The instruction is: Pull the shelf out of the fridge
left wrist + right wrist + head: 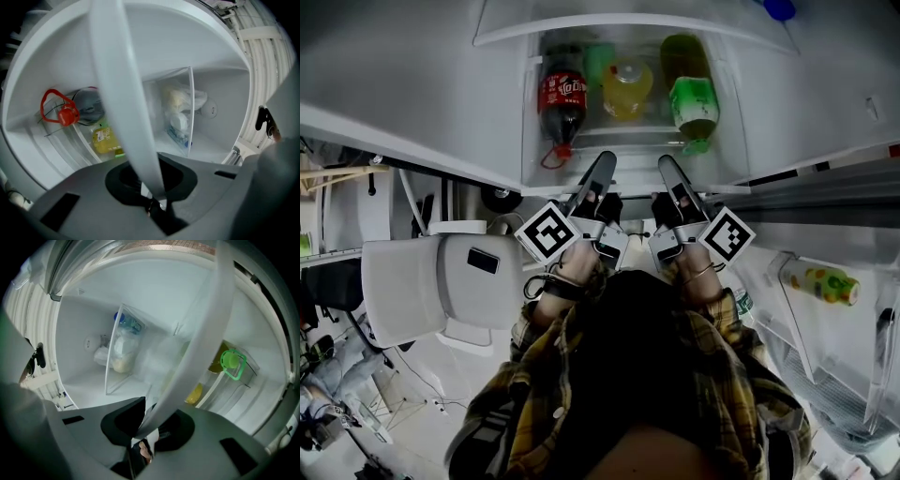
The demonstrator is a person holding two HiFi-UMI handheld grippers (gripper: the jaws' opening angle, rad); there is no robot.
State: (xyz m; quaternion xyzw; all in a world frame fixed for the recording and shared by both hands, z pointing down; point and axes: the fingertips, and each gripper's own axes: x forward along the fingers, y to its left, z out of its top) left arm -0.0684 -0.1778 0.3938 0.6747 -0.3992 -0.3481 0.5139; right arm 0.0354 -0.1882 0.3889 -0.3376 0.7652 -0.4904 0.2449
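Note:
The clear fridge shelf [633,150] carries a cola bottle [562,98], a yellow drink bottle [626,89] and a green bottle [694,98], all lying down. My left gripper [605,161] and right gripper [667,165] reach side by side to its front edge. In the left gripper view the white shelf rim [122,93] runs between the jaws, and the left gripper [151,190] is shut on it. The right gripper view shows the same rim [206,333] clamped by the right gripper [145,427]. The cola's red cap [68,115] and the green cap [231,361] lie behind the rim.
A clear bin with bagged food [183,112] sits deeper inside the fridge. At the right, the open fridge door holds a bottle in its rack [820,281]. A white chair [441,281] stands at my left, close to the fridge.

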